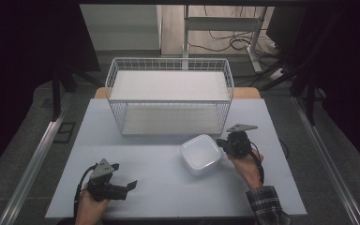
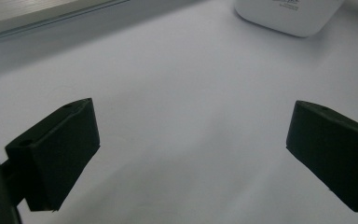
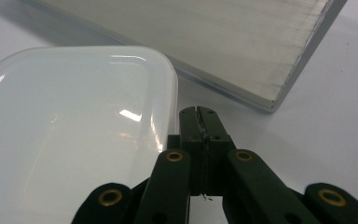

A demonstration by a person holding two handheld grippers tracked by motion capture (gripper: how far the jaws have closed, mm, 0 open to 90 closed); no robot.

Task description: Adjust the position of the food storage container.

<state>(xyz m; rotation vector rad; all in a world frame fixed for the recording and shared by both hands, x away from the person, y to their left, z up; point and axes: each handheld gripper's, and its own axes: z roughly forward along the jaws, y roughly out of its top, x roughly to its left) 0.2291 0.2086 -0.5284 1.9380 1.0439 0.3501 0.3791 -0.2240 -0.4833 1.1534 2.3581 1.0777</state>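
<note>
1. In my left gripper view the dish (image 2: 289, 16) is cut off by the top edge; the print on it is too blurred to read.
2. My right gripper view crops the dish (image 3: 70, 135) at the left and bottom edges.
3. The board (image 3: 205, 42) runs off the top there, its surface blurred.
4. From above, my left hand (image 1: 90, 208) is cut by the bottom edge.
5. The right gripper (image 1: 228, 144) hides its jaws from above.
</note>
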